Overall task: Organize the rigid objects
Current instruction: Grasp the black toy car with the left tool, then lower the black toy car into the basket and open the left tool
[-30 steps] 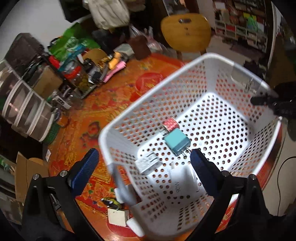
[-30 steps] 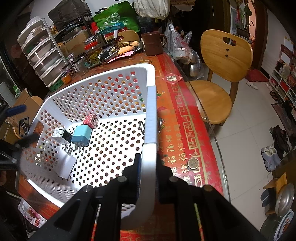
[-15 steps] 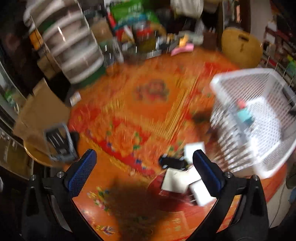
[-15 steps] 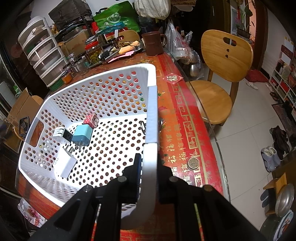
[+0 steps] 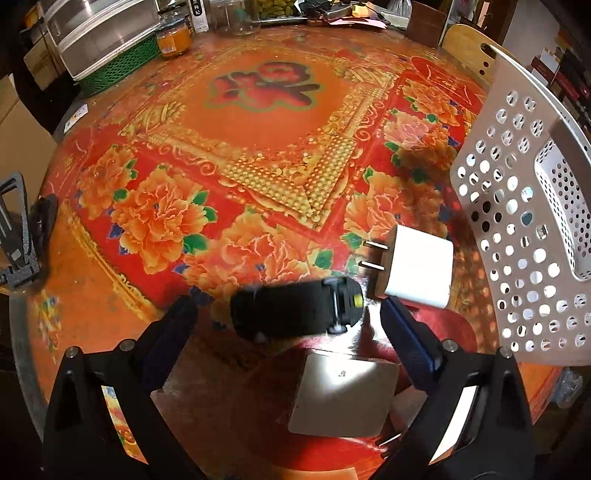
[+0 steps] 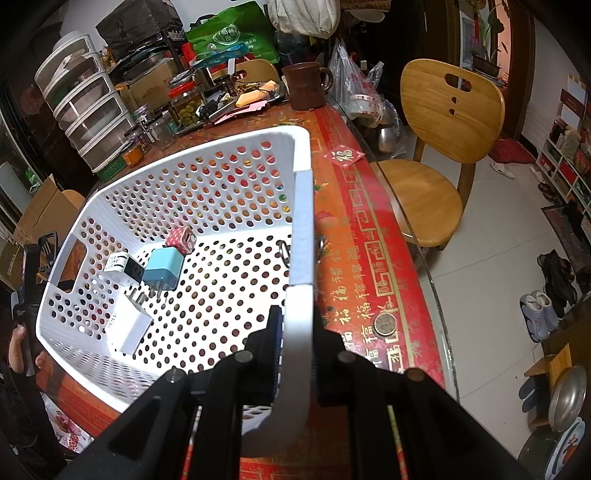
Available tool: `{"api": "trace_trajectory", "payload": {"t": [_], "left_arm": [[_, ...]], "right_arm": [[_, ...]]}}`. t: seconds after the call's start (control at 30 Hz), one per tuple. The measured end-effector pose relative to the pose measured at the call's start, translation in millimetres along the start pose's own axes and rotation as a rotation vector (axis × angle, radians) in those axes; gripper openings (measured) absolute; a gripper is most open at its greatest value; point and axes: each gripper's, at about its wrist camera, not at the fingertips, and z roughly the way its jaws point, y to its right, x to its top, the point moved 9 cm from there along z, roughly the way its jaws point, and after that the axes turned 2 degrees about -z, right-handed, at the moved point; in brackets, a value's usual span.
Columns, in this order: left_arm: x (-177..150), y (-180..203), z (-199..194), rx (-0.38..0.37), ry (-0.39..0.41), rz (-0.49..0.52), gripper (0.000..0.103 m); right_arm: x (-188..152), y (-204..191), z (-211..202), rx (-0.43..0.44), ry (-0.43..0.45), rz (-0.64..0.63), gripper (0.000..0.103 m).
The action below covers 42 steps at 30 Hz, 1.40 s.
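My left gripper (image 5: 288, 314) is open just above the table, its fingers either side of a black adapter (image 5: 295, 312). A white plug charger (image 5: 417, 269) lies just right of it and a flat white charger (image 5: 343, 395) lies below it, between the fingers. The white perforated basket (image 5: 517, 229) stands to the right. My right gripper (image 6: 297, 343) is shut on the basket's rim (image 6: 301, 258). Inside the basket lie a teal charger (image 6: 162, 269), a red patterned plug (image 6: 181, 240), a black-and-white adapter (image 6: 122, 267) and a white charger (image 6: 127, 325).
A floral orange-red cloth (image 5: 258, 122) covers the table. Jars, a green tray and plastic drawers (image 5: 103, 33) crowd the far edge. A black phone stand (image 5: 16, 236) sits at the left edge. A wooden chair (image 6: 443, 122) stands beyond the table, and a coin (image 6: 385, 325) lies near the basket.
My left gripper has swung out of the basket, left and down to the table, and now straddles the black adapter. The right gripper and basket have stayed still.
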Motion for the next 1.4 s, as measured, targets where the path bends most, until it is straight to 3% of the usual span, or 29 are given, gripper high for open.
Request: {"api": "trace_trajectory", "payload": {"t": [0.23, 0.43, 0.7, 0.87, 1.13, 1.27, 1.4], "left_arm": [[-2, -4, 3, 0.019, -0.002, -0.02, 0.098], [4, -7, 5, -0.003, -0.001, -0.077, 0.064], [9, -8, -11, 0.028, 0.04, -0.075, 0.064], [22, -1, -57, 0.042, 0.125, -0.055, 0.064], [47, 75, -154, 0.144, 0.261, 0.146, 0.064], [57, 124, -165, 0.143, 0.269, 0.237, 0.064], [62, 171, -150, 0.127, 0.222, 0.309, 0.064]], "right_arm": [[0, 1, -1, 0.0, 0.001, 0.0, 0.012], [0, 2, -1, 0.001, 0.0, 0.0, 0.012], [0, 1, -1, 0.005, 0.002, 0.003, 0.012], [1, 1, 0, 0.006, 0.002, 0.005, 0.012], [0, 1, 1, 0.002, 0.0, -0.001, 0.012], [0, 2, 1, 0.004, 0.001, 0.0, 0.012], [0, 1, 1, 0.005, 0.002, 0.001, 0.012]]}}
